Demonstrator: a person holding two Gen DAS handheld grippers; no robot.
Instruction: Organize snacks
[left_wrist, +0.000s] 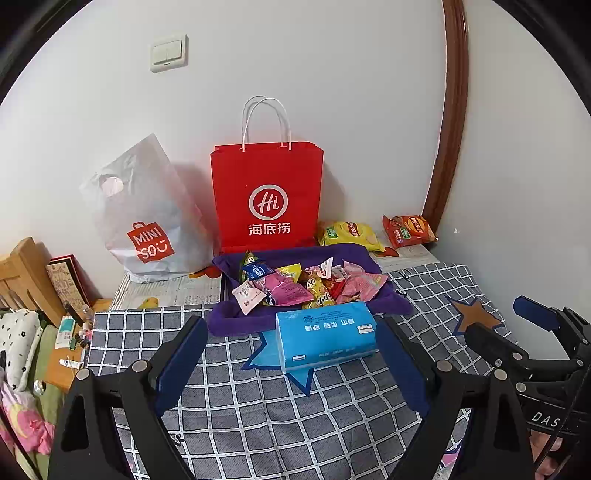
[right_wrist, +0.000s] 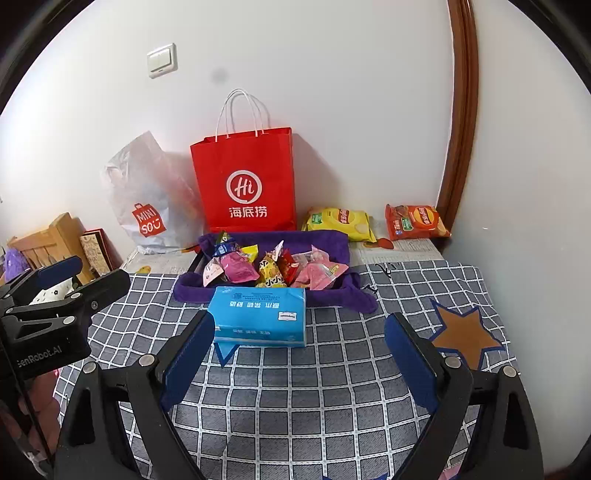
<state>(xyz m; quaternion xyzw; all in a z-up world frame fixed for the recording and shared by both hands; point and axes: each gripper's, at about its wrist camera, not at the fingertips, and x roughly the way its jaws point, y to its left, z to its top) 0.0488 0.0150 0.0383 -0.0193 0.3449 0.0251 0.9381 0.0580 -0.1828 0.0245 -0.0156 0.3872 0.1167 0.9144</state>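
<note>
A pile of small snack packets (left_wrist: 295, 284) (right_wrist: 273, 267) lies on a purple cloth-lined tray (left_wrist: 236, 321) (right_wrist: 332, 243). A yellow chip bag (left_wrist: 349, 234) (right_wrist: 338, 219) and an orange chip bag (left_wrist: 408, 229) (right_wrist: 415, 220) lie behind it by the wall. A blue tissue pack (left_wrist: 325, 334) (right_wrist: 260, 315) lies in front of the tray. My left gripper (left_wrist: 291, 339) is open and empty, short of the tissue pack. My right gripper (right_wrist: 299, 336) is open and empty, its left finger beside the pack. It also shows at the right of the left wrist view (left_wrist: 509, 325).
A red paper bag (left_wrist: 267, 195) (right_wrist: 245, 181) and a white Miniso plastic bag (left_wrist: 147, 218) (right_wrist: 147, 199) stand against the wall. The checked tablecloth (left_wrist: 258, 398) (right_wrist: 332, 387) covers the table. A wooden chair (left_wrist: 22, 273) and clutter sit at the left.
</note>
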